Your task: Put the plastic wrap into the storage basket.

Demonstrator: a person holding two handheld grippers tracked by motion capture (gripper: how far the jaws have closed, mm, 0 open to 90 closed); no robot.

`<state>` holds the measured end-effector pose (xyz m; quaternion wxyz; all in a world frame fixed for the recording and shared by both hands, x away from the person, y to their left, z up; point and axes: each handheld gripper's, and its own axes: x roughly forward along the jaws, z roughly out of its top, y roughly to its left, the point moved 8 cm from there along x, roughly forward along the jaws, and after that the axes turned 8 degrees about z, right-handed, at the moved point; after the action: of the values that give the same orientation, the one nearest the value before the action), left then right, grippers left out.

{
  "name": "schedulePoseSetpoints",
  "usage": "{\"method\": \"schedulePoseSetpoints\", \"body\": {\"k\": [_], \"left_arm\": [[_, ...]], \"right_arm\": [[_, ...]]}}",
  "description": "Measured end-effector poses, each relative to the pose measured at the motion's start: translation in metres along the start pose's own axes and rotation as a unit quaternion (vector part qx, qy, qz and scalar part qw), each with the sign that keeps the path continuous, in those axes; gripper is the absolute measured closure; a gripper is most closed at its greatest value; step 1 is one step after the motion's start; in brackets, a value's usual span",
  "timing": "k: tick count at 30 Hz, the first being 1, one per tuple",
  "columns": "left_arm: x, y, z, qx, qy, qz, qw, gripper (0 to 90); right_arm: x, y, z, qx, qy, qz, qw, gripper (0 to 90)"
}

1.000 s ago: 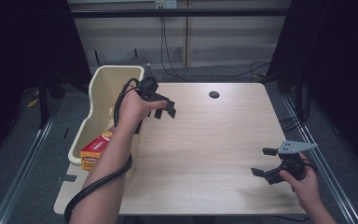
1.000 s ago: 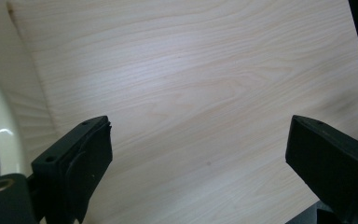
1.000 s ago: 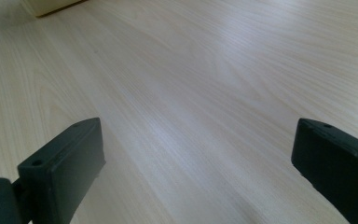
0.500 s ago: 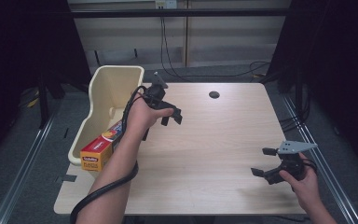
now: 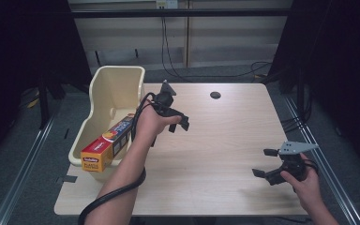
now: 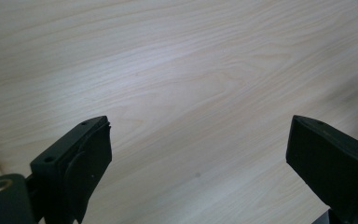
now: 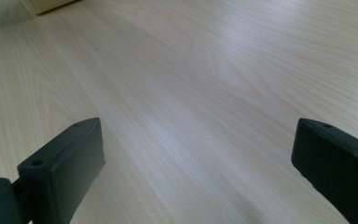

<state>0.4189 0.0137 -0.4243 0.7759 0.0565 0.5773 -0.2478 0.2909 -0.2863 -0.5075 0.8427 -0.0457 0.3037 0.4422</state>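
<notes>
High view: both tools gape empty, left tool (image 5: 177, 123) near the boxed roll (image 5: 108, 144) leaning from the bin (image 5: 104, 93), right tool (image 5: 265, 162) parked on the tabletop (image 5: 215, 154).

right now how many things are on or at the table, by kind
cream plastic bins: 1
long orange and yellow cardboard boxes, leaning out of the bin: 1
black handheld grippers, left gripper and right gripper, jaws apart and empty: 2
total: 4
</notes>
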Motion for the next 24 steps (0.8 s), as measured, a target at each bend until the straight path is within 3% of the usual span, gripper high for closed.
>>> {"method": "schedulePoseSetpoints", "body": {"k": [7, 24], "left_arm": [[0.007, -0.006, -0.002, 0.007, -0.008, 0.000, 0.9999, 6.7], [0.030, -0.012, -0.013, 0.017, 0.001, -0.030, 0.9994, 6.8]], "right_arm": [[0.001, 0.001, 0.000, 0.000, 0.001, 0.002, 1.0000, 2.2], [0.002, 0.001, 0.000, -0.001, 0.003, 0.004, 1.0000, 2.2]]}}
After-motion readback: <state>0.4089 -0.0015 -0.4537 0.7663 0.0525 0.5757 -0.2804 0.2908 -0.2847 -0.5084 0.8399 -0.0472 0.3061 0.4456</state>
